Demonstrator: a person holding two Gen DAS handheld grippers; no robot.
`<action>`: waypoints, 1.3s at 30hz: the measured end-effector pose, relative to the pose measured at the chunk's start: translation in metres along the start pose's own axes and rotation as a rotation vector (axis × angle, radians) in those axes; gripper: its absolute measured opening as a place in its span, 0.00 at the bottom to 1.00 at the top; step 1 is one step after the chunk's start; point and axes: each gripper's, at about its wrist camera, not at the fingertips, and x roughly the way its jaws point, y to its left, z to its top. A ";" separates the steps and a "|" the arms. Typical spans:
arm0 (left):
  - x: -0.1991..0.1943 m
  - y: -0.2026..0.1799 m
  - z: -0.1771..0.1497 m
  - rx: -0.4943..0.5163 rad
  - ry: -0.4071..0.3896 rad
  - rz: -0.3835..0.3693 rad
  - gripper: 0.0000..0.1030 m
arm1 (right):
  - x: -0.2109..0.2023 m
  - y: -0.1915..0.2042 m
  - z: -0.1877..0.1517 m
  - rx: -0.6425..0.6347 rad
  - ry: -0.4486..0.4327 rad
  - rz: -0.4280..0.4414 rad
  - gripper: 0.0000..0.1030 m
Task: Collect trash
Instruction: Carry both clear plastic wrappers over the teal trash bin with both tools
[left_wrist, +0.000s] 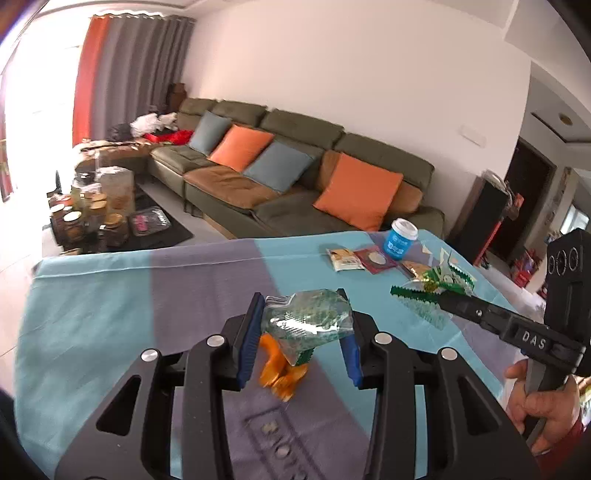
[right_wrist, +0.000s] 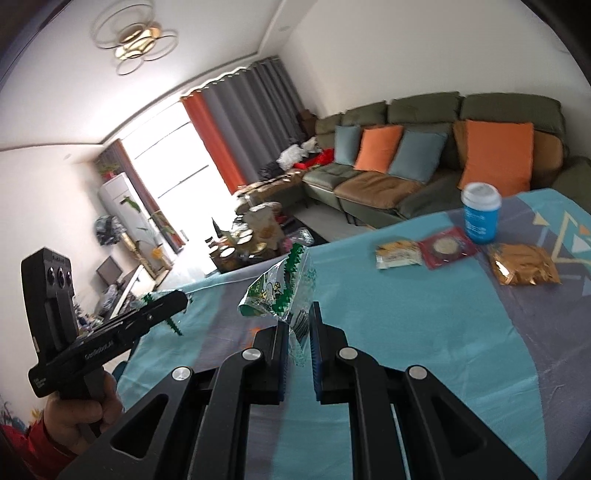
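Living-room clutter fills the background: a green sofa (left_wrist: 295, 173) with orange and blue cushions in the middle of the left view, curtains at upper left, and a low table of jars (left_wrist: 92, 218) at left. Nearest the cameras is a worktop (left_wrist: 110, 295) under a teal and grey cloth. The left gripper (left_wrist: 301, 332) has its fingers (left_wrist: 251, 332) narrowed on a clear, green-printed wrapper (left_wrist: 310, 317), lifted off the cloth with its crumpled length running across the gap; a blurred orange scrap (left_wrist: 282, 373) shows just beneath it, and whether that hangs from the wrapper or lies on the cloth I cannot tell. The right gripper (right_wrist: 299, 332) pinches a second wrapper (right_wrist: 280, 284), white with green saw-tooth edges, which rises from the tips toward the upper middle of the right view. Both hands are thus loaded, and no bin appears in either view, so the next drop point is a guess. Remaining trash sits at the far right of the worktop: a yellow packet (right_wrist: 399, 254), a red packet (right_wrist: 447, 249) touching it, a gold bag (right_wrist: 522, 264) near them, and a blue cup (right_wrist: 480, 214) upright just behind. These lie ahead and right of the right gripper, which seems nearer them; the cup, standing close, could be knocked over in a reach for the red packet.
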 end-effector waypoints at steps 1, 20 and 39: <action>-0.010 0.003 -0.003 -0.008 -0.008 0.004 0.37 | -0.002 0.007 0.000 -0.011 -0.003 0.011 0.09; -0.201 0.079 -0.071 -0.151 -0.141 0.252 0.37 | 0.011 0.138 -0.032 -0.201 0.086 0.279 0.09; -0.325 0.156 -0.127 -0.308 -0.221 0.531 0.38 | 0.063 0.257 -0.045 -0.417 0.194 0.441 0.10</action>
